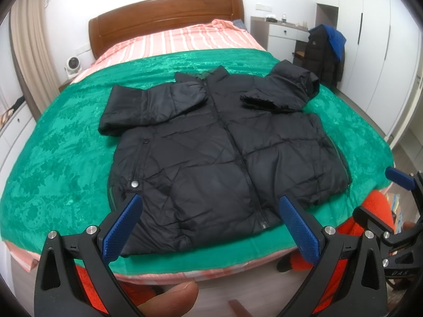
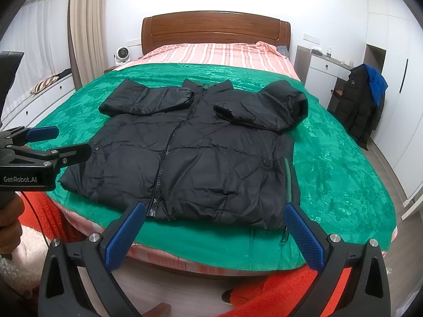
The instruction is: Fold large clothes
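Observation:
A black puffer jacket (image 1: 211, 148) lies front up on the green blanket (image 1: 60, 153), zipped, with both sleeves folded across its chest. It also shows in the right wrist view (image 2: 201, 153). My left gripper (image 1: 208, 206) is open and empty, hovering over the jacket's hem near the foot of the bed. My right gripper (image 2: 214, 214) is open and empty, just short of the hem. The right gripper also shows at the edge of the left wrist view (image 1: 401, 179), and the left gripper in the right wrist view (image 2: 53, 142).
The bed has a striped pink sheet (image 2: 216, 52) and a wooden headboard (image 2: 214, 26). A chair draped with a dark coat and blue garment (image 2: 364, 100) stands at the right by a white desk (image 2: 322, 66). White wardrobes (image 1: 375, 52) line the right wall. An orange garment (image 2: 285, 290) is below.

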